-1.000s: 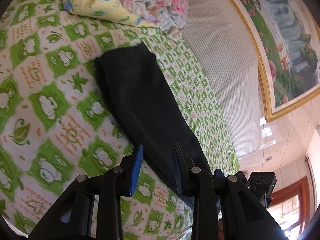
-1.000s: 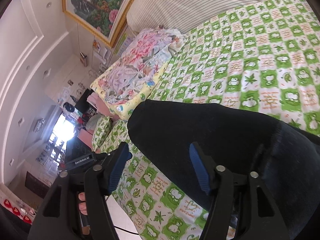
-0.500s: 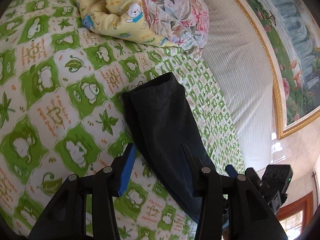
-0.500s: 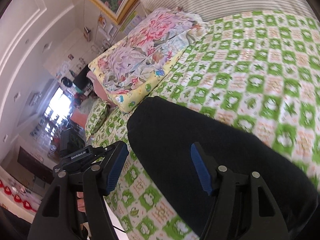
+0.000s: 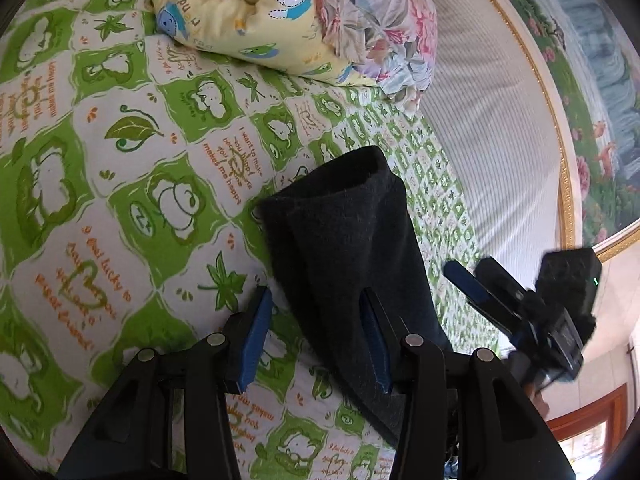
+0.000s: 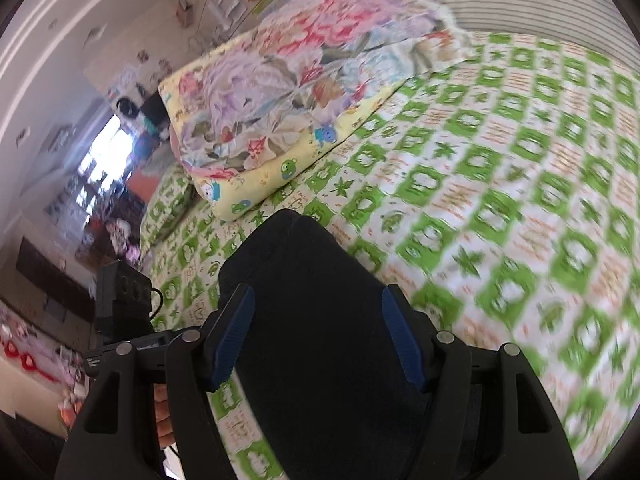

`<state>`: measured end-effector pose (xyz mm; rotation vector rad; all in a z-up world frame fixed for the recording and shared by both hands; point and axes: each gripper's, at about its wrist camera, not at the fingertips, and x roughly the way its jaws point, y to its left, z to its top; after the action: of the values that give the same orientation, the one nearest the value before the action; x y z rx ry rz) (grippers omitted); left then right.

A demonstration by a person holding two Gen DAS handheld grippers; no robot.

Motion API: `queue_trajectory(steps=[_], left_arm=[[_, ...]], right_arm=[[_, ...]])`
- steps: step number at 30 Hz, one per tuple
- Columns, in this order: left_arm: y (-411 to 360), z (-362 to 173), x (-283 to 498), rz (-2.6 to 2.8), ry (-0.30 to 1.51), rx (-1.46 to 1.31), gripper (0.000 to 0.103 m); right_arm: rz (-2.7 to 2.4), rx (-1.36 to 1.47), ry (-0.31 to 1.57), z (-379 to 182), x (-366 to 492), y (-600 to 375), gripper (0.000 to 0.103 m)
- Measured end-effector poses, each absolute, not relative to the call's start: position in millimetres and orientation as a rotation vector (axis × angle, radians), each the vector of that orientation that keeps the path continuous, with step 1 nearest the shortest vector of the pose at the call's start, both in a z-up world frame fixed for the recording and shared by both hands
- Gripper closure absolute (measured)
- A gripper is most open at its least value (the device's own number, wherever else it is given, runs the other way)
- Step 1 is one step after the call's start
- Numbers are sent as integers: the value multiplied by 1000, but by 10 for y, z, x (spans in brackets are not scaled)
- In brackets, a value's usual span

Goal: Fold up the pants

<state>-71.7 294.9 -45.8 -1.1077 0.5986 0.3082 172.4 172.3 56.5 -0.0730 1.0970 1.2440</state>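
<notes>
Green-checked cotton bedsheet (image 5: pixel 132 184) under long, fuzzy dark pants (image 5: pixel 352 248) — left claw (image 5: pixel 316 344), right claw (image 6: pixel 316 336) both apart

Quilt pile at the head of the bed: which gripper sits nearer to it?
Hard to call, perhaps the left. The left gripper straddles the dark pants' edge, the quilt pile beyond; the right gripper hangs over their middle.

The left tool (image 5: pixel 316 340) hangs spread-fingered over dark pants (image 5: pixel 348 256) on the bedsheet (image 5: pixel 120 184).
</notes>
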Motion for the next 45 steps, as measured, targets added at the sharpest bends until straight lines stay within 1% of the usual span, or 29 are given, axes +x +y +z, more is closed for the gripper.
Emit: queue_trajectory(steps=[10, 11, 12, 14, 15, 17, 18, 21, 22, 23, 24, 25, 32, 37, 45], left_arm=[[3043, -516, -583, 266, 591, -1119, 58], [3048, -518, -571, 269, 587, -1120, 60], [3051, -520, -556, 275, 588, -1114, 66], [3052, -529, -540, 284, 595, -1106, 73], [3050, -531, -543, 283, 594, -1105, 76], [3035, -520, -563, 276, 587, -1111, 80], [3025, -511, -564, 271, 581, -1118, 84], [2951, -419, -575, 266, 561, -1120, 86], [2916, -363, -578, 265, 553, -1111, 87], [2871, -288, -584, 259, 542, -1099, 88], [2839, -234, -586, 257, 536, -1091, 88], [2795, -165, -583, 252, 527, -1083, 88], [2439, 264, -548, 194, 486, -1002, 88], [2233, 476, -554, 159, 480, -960, 88], [1685, 790, -501, 47, 490, -888, 88]], right_arm=[[1395, -199, 1249, 212, 2030, 2472, 36], [1401, -196, 1272, 169, 2069, 2524, 36], [1408, -187, 1298, 119, 2109, 2574, 37], [1422, -180, 1310, 88, 2131, 2616, 59], [1445, -160, 1320, 88, 2119, 2626, 73], [1443, -171, 1284, 148, 2061, 2592, 74], [1450, -168, 1267, 186, 2027, 2560, 76], [1459, -133, 1234, 303, 1977, 2452, 79], [1458, -121, 1219, 358, 1960, 2406, 84], [1458, -103, 1206, 423, 1946, 2342, 84], [1458, -89, 1194, 475, 1948, 2288, 88], [1452, -73, 1176, 550, 1942, 2210, 96], [1449, 26, 1106, 881, 1911, 1711, 96], [1443, 69, 1058, 1055, 1872, 1450, 97], [1405, 186, 990, 1270, 1778, 796, 97]])
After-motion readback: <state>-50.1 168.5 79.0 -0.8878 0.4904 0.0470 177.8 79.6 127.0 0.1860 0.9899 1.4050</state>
